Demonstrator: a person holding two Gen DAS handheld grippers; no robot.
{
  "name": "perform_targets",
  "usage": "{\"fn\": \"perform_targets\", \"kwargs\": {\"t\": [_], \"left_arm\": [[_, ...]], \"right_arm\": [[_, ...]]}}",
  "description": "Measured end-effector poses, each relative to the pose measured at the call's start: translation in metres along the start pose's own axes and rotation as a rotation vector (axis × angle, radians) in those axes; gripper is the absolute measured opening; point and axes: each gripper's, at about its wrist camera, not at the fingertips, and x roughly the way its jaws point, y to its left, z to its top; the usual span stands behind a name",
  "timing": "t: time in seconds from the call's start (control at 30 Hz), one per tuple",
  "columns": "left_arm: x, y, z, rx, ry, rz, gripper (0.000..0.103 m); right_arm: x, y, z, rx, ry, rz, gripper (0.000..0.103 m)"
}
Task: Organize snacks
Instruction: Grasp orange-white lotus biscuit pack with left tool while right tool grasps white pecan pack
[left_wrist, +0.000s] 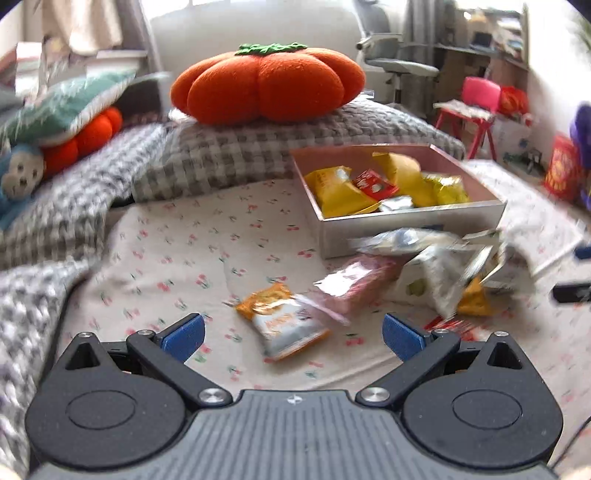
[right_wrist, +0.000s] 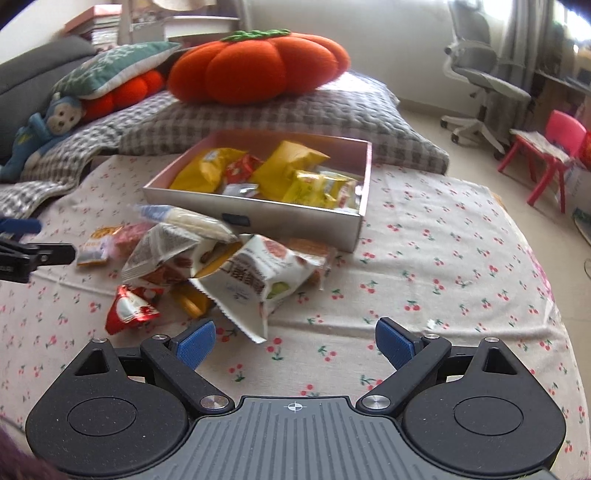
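Left wrist: orange-white packet (left_wrist: 284, 325) flat; long axis diagonal.

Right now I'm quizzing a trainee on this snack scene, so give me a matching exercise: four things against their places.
Things:
1. pumpkin cushion
2. yellow packets
3. red packet
4. blue monkey toy

Places:
A. loose on the cherry-print sheet
B. inside the box
C. on the grey checked pillow
D. far left, by the teal pillow

Pairs: 1-C, 2-B, 3-A, 4-D
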Motion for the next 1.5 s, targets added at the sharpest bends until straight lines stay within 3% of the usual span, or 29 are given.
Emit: {"fn": "perform_targets", "kwargs": {"t": [0.13, 0.43, 0.7, 0.87, 1.1, 1.3, 1.4, 1.5], "left_arm": [[0.012, 0.006, -0.004, 0.015, 0.037, 0.009, 0.102], [0.028, 0.026, 0.003, -0.171, 0.064, 0.036, 0.102], [0.049, 0.051, 0.011, -0.380, 0.147, 0.089, 0.098], [0.058, 0.052, 0.017, -0.454, 0.188, 0.070, 0.092], [0.068, 0.042, 0.024, -0.470, 0.226, 0.119, 0.086], [0.074, 0.045, 0.029, -0.549, 0.234, 0.152, 0.086], [0.078, 0.038, 0.032, -0.513, 0.250, 0.176, 0.085], [0.082, 0.027, 0.034, -0.414, 0.282, 0.212, 0.083]], "right_arm": [[0.001, 0.008, -0.001, -0.030, -0.020, 0.016, 0.095], [0.010, 0.009, 0.002, -0.011, -0.031, 0.015, 0.095], [0.022, -0.001, 0.015, 0.151, -0.017, 0.023, 0.095], [0.034, -0.010, 0.021, 0.275, 0.016, 0.032, 0.095], [0.048, -0.020, 0.025, 0.410, 0.041, 0.016, 0.095], [0.054, -0.020, 0.029, 0.447, 0.042, 0.007, 0.095], [0.059, -0.017, 0.032, 0.434, 0.050, 0.006, 0.095], [0.064, -0.014, 0.034, 0.409, 0.059, -0.019, 0.095]]}}
